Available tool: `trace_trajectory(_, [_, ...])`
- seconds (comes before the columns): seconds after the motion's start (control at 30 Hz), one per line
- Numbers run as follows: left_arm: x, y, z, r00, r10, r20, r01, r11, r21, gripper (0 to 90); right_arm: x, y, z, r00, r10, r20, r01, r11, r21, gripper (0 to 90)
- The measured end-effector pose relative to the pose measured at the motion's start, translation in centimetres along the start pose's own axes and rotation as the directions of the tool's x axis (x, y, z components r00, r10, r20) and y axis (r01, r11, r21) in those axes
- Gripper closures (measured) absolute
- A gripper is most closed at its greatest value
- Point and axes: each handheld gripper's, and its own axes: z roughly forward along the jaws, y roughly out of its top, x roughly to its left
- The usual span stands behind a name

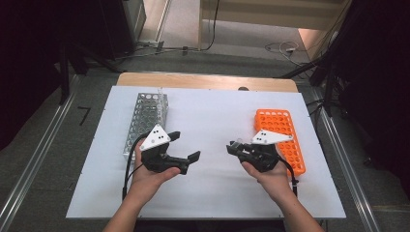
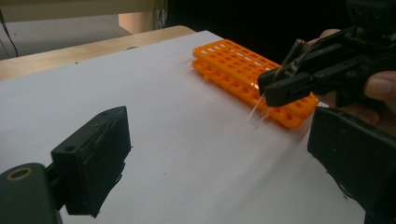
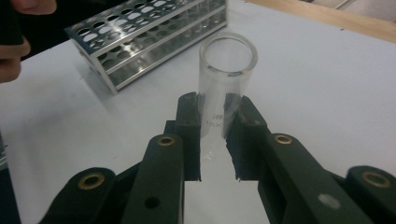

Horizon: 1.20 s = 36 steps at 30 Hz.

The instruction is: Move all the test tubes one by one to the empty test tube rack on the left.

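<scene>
A metal rack [image 1: 145, 118] stood at the left of the white table [image 1: 212, 193]. Just beside it the left gripper [image 1: 186, 147] hung with its jaws spread wide and nothing between them. To its right, the right gripper [image 1: 232, 146] had its jaws clamped on a clear glass tube [image 3: 227, 70], held above the table near the orange rack [image 1: 283, 137] at the right.

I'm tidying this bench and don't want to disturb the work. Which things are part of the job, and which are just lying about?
In the job:
- glass tube, held by the right gripper
- orange rack
- metal rack
- left gripper, open

Lying about:
- cables on the floor beyond the table
</scene>
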Motion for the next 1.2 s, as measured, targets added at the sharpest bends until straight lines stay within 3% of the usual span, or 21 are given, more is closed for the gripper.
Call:
trace_trajectory(0.3, [-1.7, 0.1, 0.9, 0.9982, 0.037, 0.047, -0.037, 0.9993, -0.001, 32.6, 2.5, 0.1, 1.5, 0.9967, -0.052, -0.062, 0.054, 0.9981, 0.030, 73.9])
trace_trajectory(0.53, [-2.8, -0.1, 1.6, 0.9931, 0.070, 0.094, -0.070, 0.9975, -0.002, 47.5, 3.9, 0.2, 2.3, 0.9923, -0.079, -0.095, 0.084, 0.9954, 0.047, 73.9])
trace_trajectory(0.83, [-3.7, -0.4, 2.5, 0.9869, 0.090, 0.133, -0.091, 0.9958, 0.001, 59.1, 4.8, 0.3, 2.9, 0.9878, -0.098, -0.121, 0.106, 0.9926, 0.060, 73.9])
trace_trajectory(1.2, [-4.2, -0.5, 2.8, 0.9854, 0.117, 0.123, -0.119, 0.9929, 0.004, 71.6, 5.5, 0.5, 2.9, 0.9838, -0.112, -0.141, 0.121, 0.9908, 0.061, 73.9])
